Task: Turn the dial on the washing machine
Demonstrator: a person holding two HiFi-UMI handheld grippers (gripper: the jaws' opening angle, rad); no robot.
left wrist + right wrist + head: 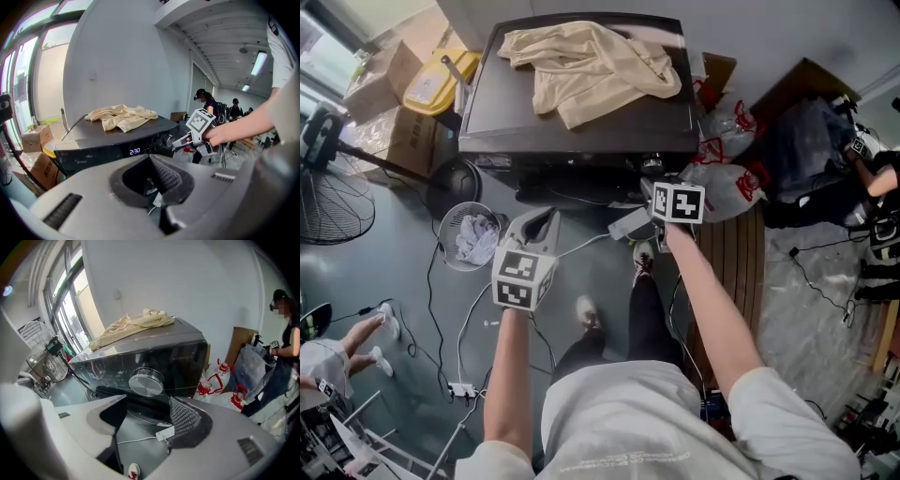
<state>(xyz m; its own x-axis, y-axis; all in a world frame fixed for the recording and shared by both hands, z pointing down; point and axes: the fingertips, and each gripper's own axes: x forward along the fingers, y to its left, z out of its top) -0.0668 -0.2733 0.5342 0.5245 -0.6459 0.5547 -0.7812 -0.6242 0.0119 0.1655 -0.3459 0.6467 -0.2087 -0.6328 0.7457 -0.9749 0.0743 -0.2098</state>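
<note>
While the right gripper [147, 396] faces the front of the washing machine [497, 112], its jaws stand wide apart with nothing between them. The dial [146, 382], a round silver knob, sits on the machine's dark front panel, towards the machine's right end. In the right gripper view it shows just above and beyond the gap between the jaws. The left gripper view shows the right gripper's tips close up against the dial, but whether they touch it cannot be told.

The left gripper [151, 159] hangs in front of the machine, further back from the panel and nearer its middle. Its jaws are drawn together at the tips and hold nothing. On the panel, left of the dial, a lit display [134, 151] reads 2:30.

A crumpled beige cloth [586, 66] lies on top of the machine, spread over the rear and middle of the lid. On the floor in front of the machine's left corner stands a wire basket [471, 234] with crumpled paper in it. Red-and-white bags [727, 178] lie against the machine's right side, and a standing fan [333, 202] is well off to its left.
</note>
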